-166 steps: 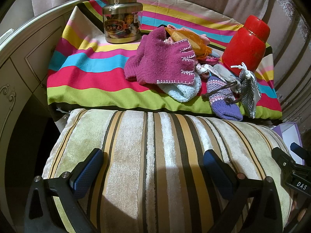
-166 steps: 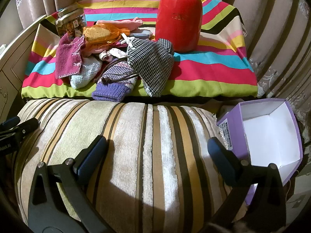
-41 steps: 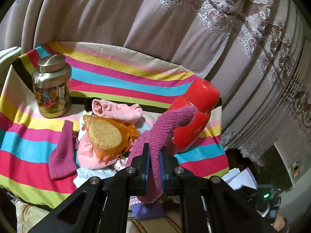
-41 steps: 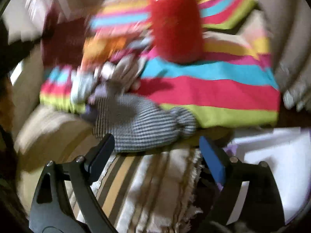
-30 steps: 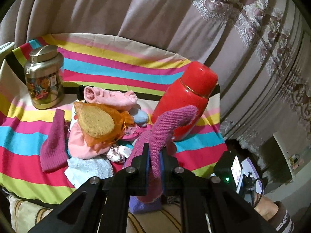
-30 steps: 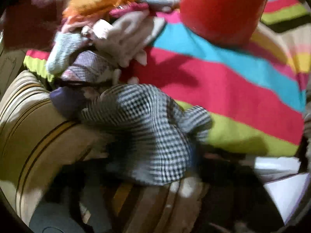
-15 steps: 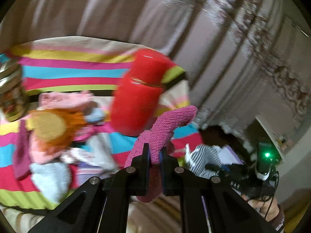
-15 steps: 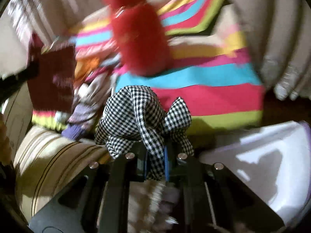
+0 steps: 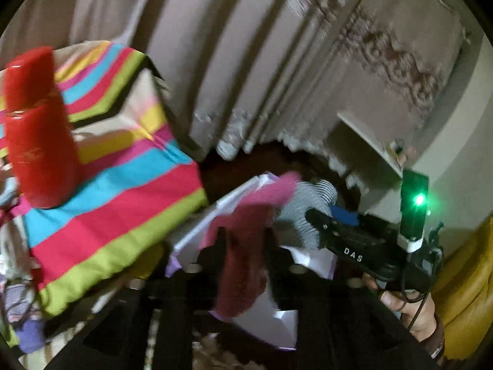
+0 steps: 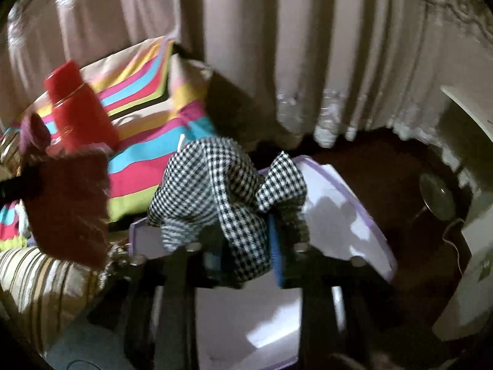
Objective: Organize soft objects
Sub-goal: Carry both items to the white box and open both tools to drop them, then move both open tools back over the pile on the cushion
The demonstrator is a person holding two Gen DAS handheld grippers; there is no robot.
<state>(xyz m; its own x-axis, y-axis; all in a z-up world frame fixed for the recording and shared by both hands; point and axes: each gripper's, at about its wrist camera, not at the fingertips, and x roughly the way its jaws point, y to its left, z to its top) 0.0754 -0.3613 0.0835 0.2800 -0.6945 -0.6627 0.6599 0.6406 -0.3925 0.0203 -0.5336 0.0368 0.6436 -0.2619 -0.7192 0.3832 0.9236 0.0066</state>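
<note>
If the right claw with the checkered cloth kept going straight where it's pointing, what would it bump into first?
Most likely the white inside of the purple box, which lies open right ahead of the right claw. The checkered cloth hangs between its opening jaws and would get there first. Blur makes depth uncertain.

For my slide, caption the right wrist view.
Right gripper opening over the purple box, checked cloth between its fingers; magenta knit hangs alongside.
</note>
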